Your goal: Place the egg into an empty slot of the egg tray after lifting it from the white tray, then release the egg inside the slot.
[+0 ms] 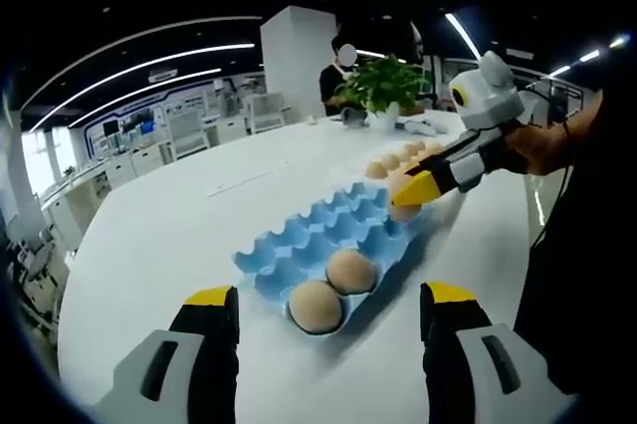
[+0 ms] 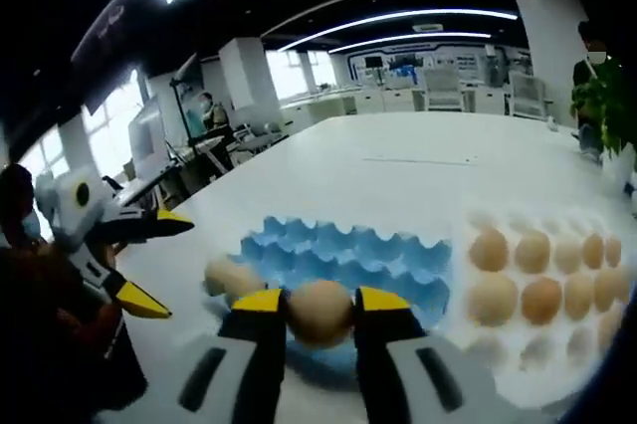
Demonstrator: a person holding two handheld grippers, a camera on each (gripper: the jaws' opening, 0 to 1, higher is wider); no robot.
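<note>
White round table (image 1: 199,225) in an open office. Nearest the blue egg tray (image 2: 348,255), right gripper (image 2: 320,313) clamps a tan egg (image 2: 320,311) over the tray's near edge, probably lining up an empty slot. Egg smooth, matte, seemingly intact. Left gripper (image 1: 323,310) jaws wide, holding nothing. Beyond the egg tray, white tray (image 2: 597,344) carries more eggs.

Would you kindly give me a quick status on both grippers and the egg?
Right gripper shut on egg, over blue egg tray. Left gripper open, holding nothing. Two eggs already in tray; white tray holds more. Nothing in the way.
</note>
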